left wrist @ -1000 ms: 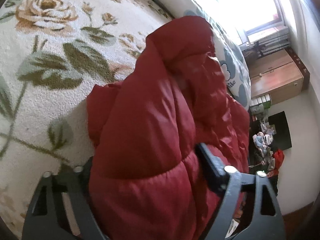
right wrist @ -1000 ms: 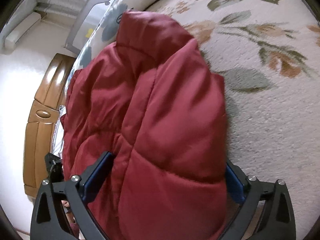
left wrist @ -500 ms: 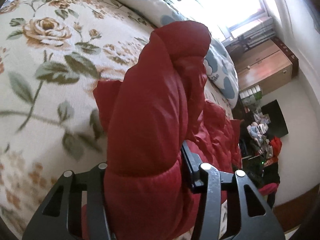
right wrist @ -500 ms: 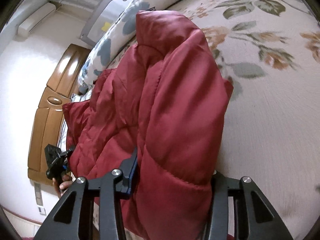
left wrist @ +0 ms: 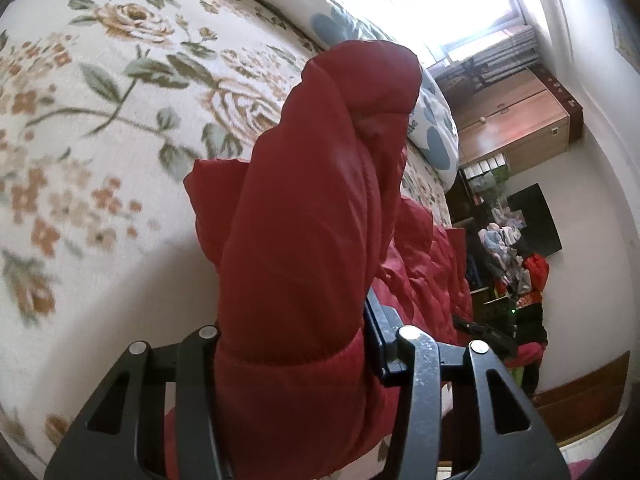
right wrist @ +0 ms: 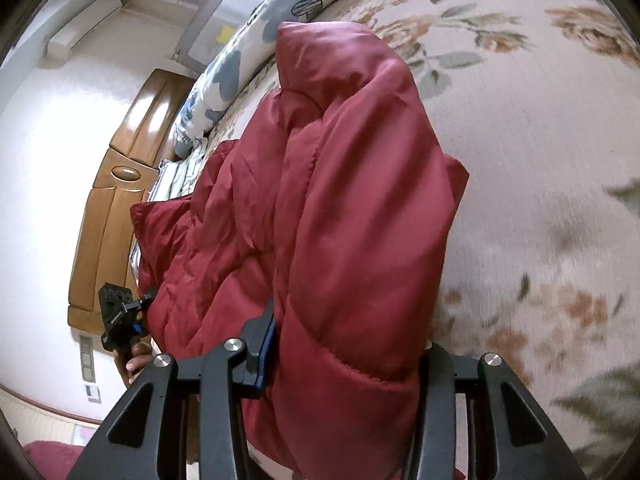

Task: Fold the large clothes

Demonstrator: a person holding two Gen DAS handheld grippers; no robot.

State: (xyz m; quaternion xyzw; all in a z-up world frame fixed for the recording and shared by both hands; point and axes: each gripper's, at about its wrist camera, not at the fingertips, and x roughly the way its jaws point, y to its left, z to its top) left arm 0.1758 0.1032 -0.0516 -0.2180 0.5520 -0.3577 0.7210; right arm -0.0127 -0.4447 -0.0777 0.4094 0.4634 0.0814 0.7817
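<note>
A large red puffer jacket (left wrist: 316, 208) lies on a bed with a floral cover (left wrist: 100, 128). My left gripper (left wrist: 292, 344) is shut on a thick fold of its edge and holds it raised above the bed. My right gripper (right wrist: 344, 352) is shut on another thick fold of the same jacket (right wrist: 352, 208), also raised. The rest of the jacket hangs between the two grippers and rests bunched on the bed. The left gripper and the hand that holds it show in the right wrist view (right wrist: 120, 316).
A blue-patterned white pillow (left wrist: 360, 28) lies along the far side of the bed. A wooden headboard (right wrist: 116, 184) stands at the left in the right wrist view. A wooden cabinet (left wrist: 512, 120) and a heap of clothes (left wrist: 508, 248) are across the room.
Both grippers have closed from wide open onto the jacket's edge and lifted it. The jacket folds are now pinched narrower and raised off the bed.
</note>
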